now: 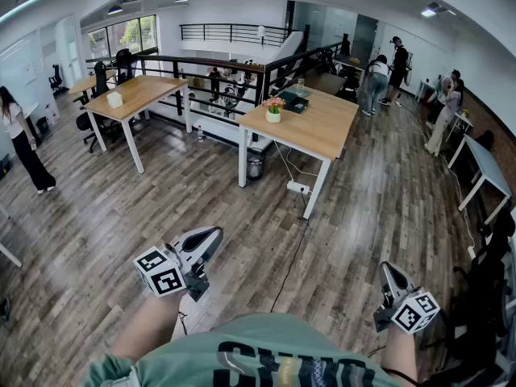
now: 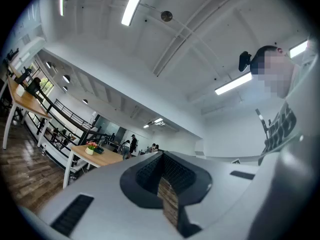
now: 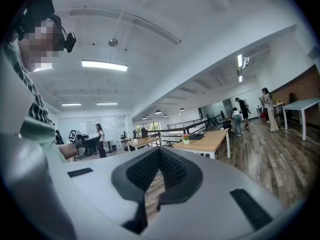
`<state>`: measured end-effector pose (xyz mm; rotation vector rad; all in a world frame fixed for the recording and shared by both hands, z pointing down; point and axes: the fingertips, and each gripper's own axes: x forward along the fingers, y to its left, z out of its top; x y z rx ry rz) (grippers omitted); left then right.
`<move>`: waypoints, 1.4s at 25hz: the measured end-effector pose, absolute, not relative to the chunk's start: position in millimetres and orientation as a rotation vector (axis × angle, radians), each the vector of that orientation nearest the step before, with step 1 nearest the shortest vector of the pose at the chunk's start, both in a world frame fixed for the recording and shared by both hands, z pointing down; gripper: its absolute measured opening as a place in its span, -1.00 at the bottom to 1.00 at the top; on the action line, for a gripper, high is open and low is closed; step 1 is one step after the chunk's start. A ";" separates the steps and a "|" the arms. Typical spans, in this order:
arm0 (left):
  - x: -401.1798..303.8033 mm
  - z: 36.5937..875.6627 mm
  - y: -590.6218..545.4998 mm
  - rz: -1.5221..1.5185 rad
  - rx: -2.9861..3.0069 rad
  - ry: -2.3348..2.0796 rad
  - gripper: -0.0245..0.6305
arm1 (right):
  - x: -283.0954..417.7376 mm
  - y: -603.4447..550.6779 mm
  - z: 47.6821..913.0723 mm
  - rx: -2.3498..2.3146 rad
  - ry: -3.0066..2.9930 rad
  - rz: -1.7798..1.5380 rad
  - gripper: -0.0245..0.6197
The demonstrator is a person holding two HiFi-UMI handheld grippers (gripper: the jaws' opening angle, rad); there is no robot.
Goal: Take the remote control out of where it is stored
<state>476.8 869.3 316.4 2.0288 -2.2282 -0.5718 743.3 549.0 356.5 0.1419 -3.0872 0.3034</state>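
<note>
Head view: my left gripper (image 1: 211, 236) and right gripper (image 1: 387, 271) are both closed on nothing, above the floor (image 1: 121, 200). I see no remote or storage, so I judge the task unstarted.

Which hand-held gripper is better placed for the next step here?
Neither, left or right: no remote or storage spot shows. The left hand-held gripper and right hand-held gripper both sit shut and empty, low by the person's torso, well short of the nearest table.
</note>
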 end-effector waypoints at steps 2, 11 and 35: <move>474.8 315.7 867.6 -0.569 2.032 -2.231 -0.92 | 740.3 546.8 356.4 0.137 -3.086 0.300 -0.92; 477.8 311.3 866.4 -0.561 2.027 -2.241 -0.92 | 738.3 544.5 354.6 0.107 -3.086 0.287 -0.92; 516.3 316.0 825.3 -0.514 2.017 -2.228 -0.92 | 779.4 492.2 369.7 0.212 -3.139 0.455 -0.92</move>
